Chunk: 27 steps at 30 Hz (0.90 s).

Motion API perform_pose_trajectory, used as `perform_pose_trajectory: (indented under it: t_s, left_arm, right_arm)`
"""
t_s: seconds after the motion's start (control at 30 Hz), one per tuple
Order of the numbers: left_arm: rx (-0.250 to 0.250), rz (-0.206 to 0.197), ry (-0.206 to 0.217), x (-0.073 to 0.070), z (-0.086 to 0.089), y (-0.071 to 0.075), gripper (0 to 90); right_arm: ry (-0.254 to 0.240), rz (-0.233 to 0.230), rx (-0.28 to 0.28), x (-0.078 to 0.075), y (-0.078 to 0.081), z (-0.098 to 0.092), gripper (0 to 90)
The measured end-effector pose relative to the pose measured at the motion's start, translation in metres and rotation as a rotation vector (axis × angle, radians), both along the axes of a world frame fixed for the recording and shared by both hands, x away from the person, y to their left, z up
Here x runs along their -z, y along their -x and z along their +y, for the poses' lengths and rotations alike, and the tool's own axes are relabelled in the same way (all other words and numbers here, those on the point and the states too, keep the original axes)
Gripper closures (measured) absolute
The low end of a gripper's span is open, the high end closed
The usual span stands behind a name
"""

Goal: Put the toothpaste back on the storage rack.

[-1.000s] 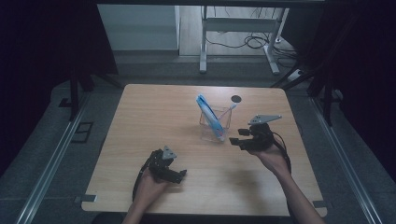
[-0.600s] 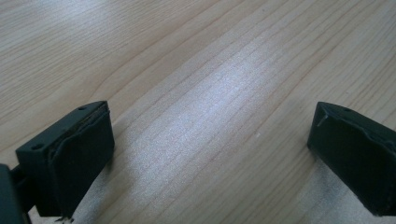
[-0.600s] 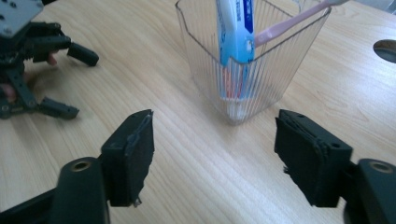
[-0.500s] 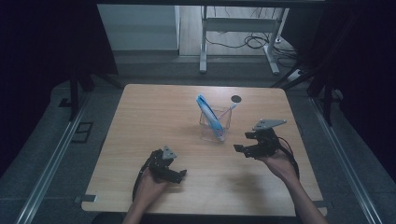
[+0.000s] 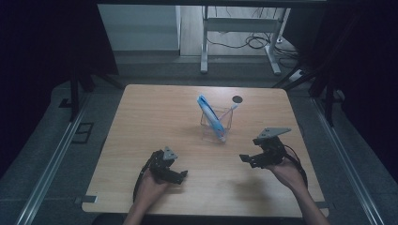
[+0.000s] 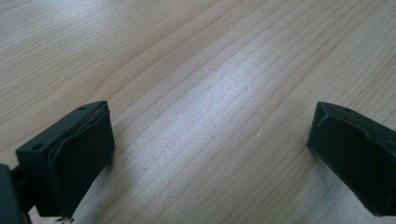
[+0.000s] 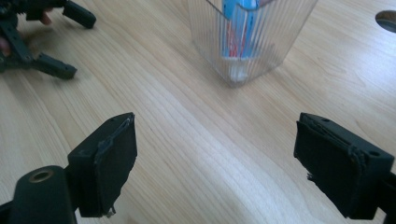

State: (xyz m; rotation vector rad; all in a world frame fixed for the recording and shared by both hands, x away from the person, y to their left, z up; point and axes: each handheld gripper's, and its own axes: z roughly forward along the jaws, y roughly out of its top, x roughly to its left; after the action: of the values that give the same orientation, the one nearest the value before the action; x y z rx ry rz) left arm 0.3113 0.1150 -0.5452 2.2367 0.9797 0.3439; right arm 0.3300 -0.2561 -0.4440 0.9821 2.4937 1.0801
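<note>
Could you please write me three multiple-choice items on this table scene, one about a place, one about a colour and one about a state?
1. Where does the clear cup stand on the table?
A. At the near left corner
B. Near the middle, toward the far edge
C. Between the jaws of the left tool

2. What colour is the flat item leaning in the cup?
A. Blue
B. Red
C. Yellow

3. How do the jaws of the right tool stand?
A. Shut on the cup
B. Shut on nothing
C. Open, with bare wood between them

Answers: 1 B, since the high view shows the cup about mid-width and beyond both hands. 2 A, since the item reads blue in the high view and through the cup wall in the right gripper view. 3 C, since the right gripper view shows its two jaws wide apart over bare wood, short of the cup.
</note>
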Motion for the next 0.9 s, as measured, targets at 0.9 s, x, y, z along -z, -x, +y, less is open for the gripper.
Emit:
perform_pose_trajectory:
  t_s: [0.9]
  left_arm:
    - [0.001, 0.002, -0.001, 0.0, 0.0, 0.0, 0.7]
  right_arm:
    - [0.078, 0.025, 0.052, 0.054, 0.027, -0.023, 1.8]
